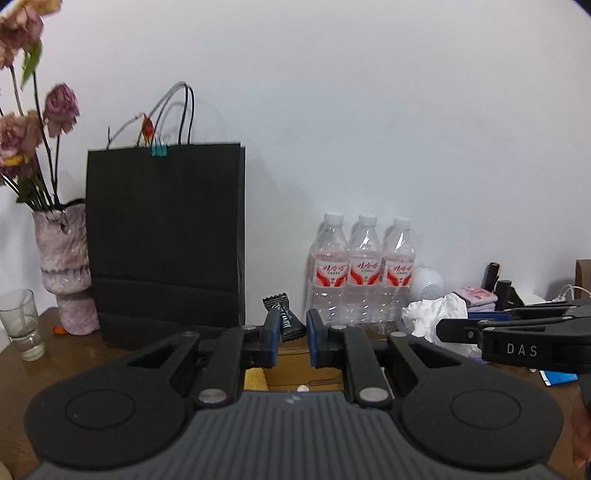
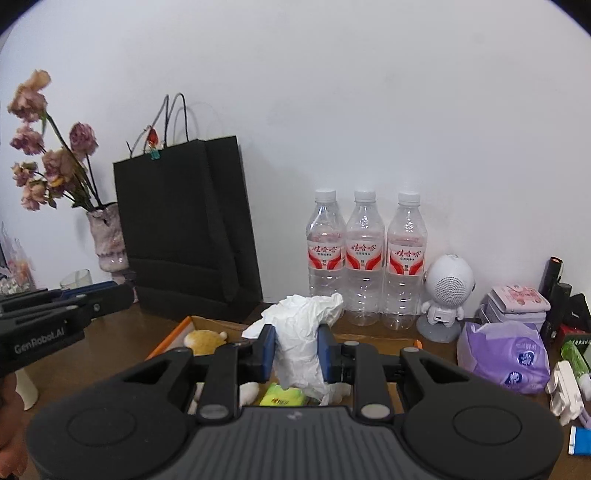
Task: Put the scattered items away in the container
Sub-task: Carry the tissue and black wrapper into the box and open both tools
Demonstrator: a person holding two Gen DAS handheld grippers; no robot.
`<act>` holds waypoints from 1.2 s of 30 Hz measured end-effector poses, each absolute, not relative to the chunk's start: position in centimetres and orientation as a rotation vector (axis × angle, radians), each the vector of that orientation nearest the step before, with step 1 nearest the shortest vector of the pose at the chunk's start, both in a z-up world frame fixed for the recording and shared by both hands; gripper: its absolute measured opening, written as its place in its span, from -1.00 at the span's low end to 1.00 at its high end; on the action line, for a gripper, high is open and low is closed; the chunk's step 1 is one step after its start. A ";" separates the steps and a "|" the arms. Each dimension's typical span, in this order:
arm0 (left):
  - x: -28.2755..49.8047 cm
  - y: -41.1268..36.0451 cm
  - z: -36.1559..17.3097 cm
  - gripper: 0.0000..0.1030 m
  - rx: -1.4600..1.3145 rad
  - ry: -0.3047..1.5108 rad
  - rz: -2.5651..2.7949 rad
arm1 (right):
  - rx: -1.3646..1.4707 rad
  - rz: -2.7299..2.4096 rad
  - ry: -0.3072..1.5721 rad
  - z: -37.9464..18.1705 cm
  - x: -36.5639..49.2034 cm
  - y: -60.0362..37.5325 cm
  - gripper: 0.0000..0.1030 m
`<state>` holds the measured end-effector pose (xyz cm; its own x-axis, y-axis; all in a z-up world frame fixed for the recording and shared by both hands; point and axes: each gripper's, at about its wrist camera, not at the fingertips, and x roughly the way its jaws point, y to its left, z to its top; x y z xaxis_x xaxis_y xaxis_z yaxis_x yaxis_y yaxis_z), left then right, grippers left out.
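Left wrist view, left gripper point(image 1: 290, 328) clamping candy packet point(image 1: 282, 314), right gripper point(image 2: 296, 349) clamping crumpled tissue point(image 2: 301, 332), both tilted slightly downward

- The cardboard box point(image 2: 373, 338) below the right gripper point(image 2: 296, 350) is mostly hidden by that gripper's body; only its far rim and an orange edge show.
- The yellow packet point(image 2: 283, 398) under the right gripper's jaws is half covered, its print too small to read.
- The candy wrapper point(image 1: 283, 314) between the left gripper point(image 1: 290, 334) fingers has lettering partly hidden by the left finger.
- The dried flowers point(image 1: 22, 33) far left of the left gripper are cut by the picture's edge.
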<state>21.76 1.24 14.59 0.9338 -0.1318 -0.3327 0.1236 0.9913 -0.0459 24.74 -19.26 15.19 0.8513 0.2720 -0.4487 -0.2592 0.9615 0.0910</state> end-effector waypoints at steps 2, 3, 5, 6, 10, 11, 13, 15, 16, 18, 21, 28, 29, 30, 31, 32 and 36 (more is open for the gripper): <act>23.0 1.0 14.4 -0.70 -0.025 0.361 -0.123 | 0.024 0.271 0.490 15.0 25.7 -19.1 -0.55; 23.5 1.0 14.3 -0.70 -0.027 0.372 -0.122 | 0.028 0.269 0.498 14.9 26.2 -19.0 -0.55; 25.1 0.8 14.1 -0.70 -0.026 0.394 -0.107 | 0.044 0.265 0.525 14.7 27.2 -19.0 -0.55; 26.1 0.7 14.0 -0.70 -0.018 0.410 -0.093 | 0.053 0.262 0.542 14.6 27.9 -18.9 -0.55; 29.7 0.2 14.3 -0.70 0.001 0.529 -0.045 | 0.136 0.228 0.682 13.7 31.7 -19.1 -0.55; 30.1 0.1 14.4 -0.70 -0.004 0.551 -0.050 | 0.150 0.217 0.707 13.6 32.4 -19.2 -0.55; 30.8 0.2 14.6 -0.70 -0.008 0.598 -0.051 | 0.166 0.205 0.745 13.5 33.2 -19.4 -0.55; 31.6 0.5 14.6 -0.70 -0.007 0.686 -0.070 | 0.183 0.199 0.815 13.3 34.0 -19.8 -0.55; 32.2 0.9 14.4 -0.70 -0.011 0.778 -0.099 | 0.194 0.200 0.902 12.8 34.6 -19.9 -0.54; 33.4 1.6 13.9 -0.70 -0.023 0.940 -0.119 | 0.250 0.236 1.081 11.8 35.8 -20.5 -0.55; 33.8 2.1 13.3 -0.70 0.023 1.011 -0.086 | 0.195 0.210 1.147 11.0 36.1 -20.5 -0.55; 33.7 1.8 9.2 -0.69 0.035 1.172 -0.122 | 0.123 0.268 1.293 7.5 35.6 -18.3 -0.54; 33.7 1.7 8.3 -0.69 0.045 1.188 -0.110 | 0.105 0.261 1.315 6.7 35.6 -17.8 -0.54; 33.8 1.7 7.4 -0.69 0.048 1.202 -0.095 | 0.077 0.242 1.329 5.9 35.5 -17.2 -0.54; 33.8 1.8 6.7 -0.69 0.047 1.217 -0.082 | 0.062 0.229 1.335 5.3 35.4 -16.9 -0.53; 33.8 1.9 6.2 -0.69 0.043 1.230 -0.073 | 0.066 0.223 1.337 5.0 35.4 -16.7 -0.48; 33.9 2.4 5.4 -0.56 0.026 1.251 -0.049 | 0.072 0.193 1.343 4.8 35.1 -16.6 -0.34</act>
